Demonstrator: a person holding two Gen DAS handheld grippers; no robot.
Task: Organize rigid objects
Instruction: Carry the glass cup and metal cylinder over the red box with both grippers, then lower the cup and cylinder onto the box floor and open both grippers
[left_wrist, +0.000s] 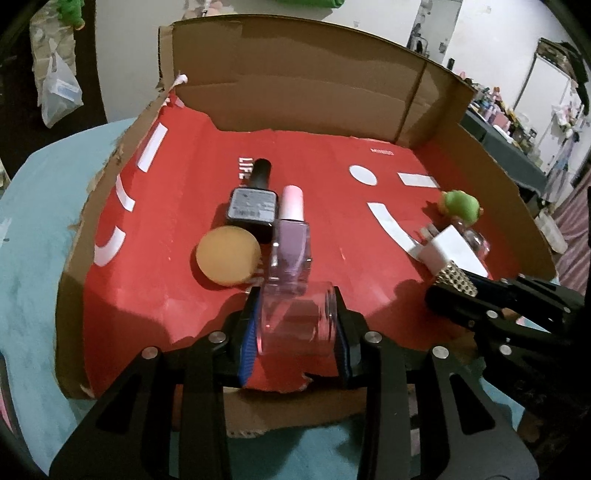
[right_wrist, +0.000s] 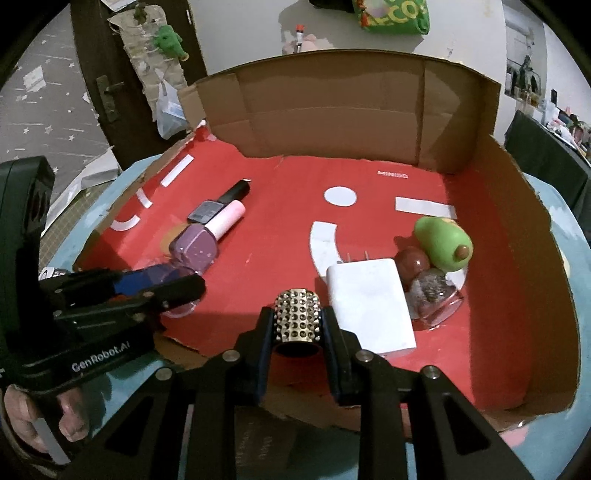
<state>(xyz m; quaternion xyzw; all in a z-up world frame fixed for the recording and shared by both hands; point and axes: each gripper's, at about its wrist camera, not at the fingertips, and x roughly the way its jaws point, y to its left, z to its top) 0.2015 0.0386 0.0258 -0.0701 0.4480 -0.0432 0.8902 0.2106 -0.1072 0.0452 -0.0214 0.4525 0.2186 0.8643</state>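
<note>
Clear jar (left_wrist: 297, 317) between left fingers (left_wrist: 248, 332)

Clear jar (left_wrist: 295, 317) on its side, studded gold tube (right_wrist: 297, 314) upright (both clamped), red-lined box (right_wrist: 369, 177)

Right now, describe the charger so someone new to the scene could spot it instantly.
Start at the cardboard tray with the red floor. On its right half, just ahead of the right gripper holding a studded tube, lies the white charger, prongs pointing to the back wall. It is the only plain white block; its neighbours are a green toy, a brown ball and a clear bottle.
</note>
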